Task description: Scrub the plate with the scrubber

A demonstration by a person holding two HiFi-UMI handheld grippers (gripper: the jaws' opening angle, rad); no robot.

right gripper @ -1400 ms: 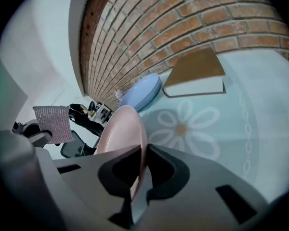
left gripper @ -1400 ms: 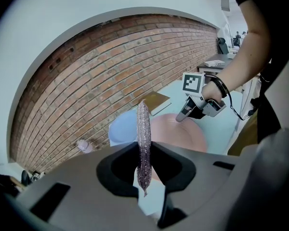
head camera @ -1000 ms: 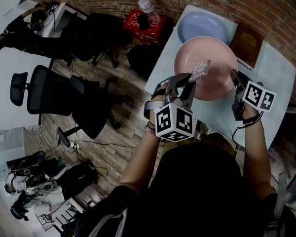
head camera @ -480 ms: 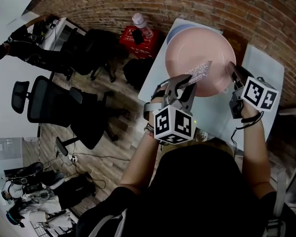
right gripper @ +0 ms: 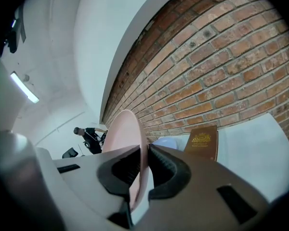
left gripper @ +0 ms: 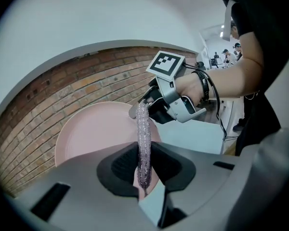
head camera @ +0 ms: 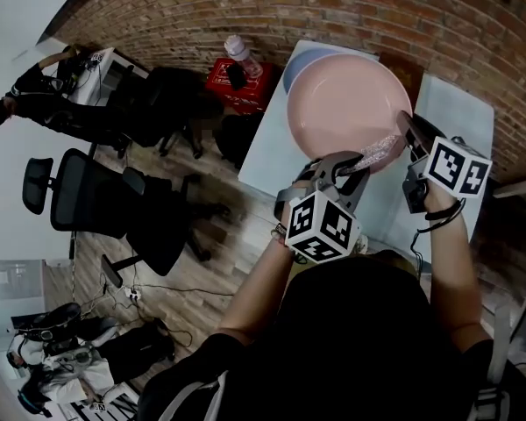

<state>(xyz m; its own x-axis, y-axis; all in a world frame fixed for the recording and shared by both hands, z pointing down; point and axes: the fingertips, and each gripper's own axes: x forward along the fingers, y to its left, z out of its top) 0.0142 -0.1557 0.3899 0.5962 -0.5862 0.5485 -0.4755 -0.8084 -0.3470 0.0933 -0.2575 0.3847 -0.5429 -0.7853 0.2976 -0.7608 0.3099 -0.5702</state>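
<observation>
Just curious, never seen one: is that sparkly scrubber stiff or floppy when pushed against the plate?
Probably fairly stiff: the scrubber juts straight out of the left gripper without drooping. It looks thin and light, so it likely bends a little against the plate.

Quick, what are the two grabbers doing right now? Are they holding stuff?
The left gripper is closed, holding the sparkly scrubber.
The right gripper is closed, holding the pink plate by its rim.
</observation>
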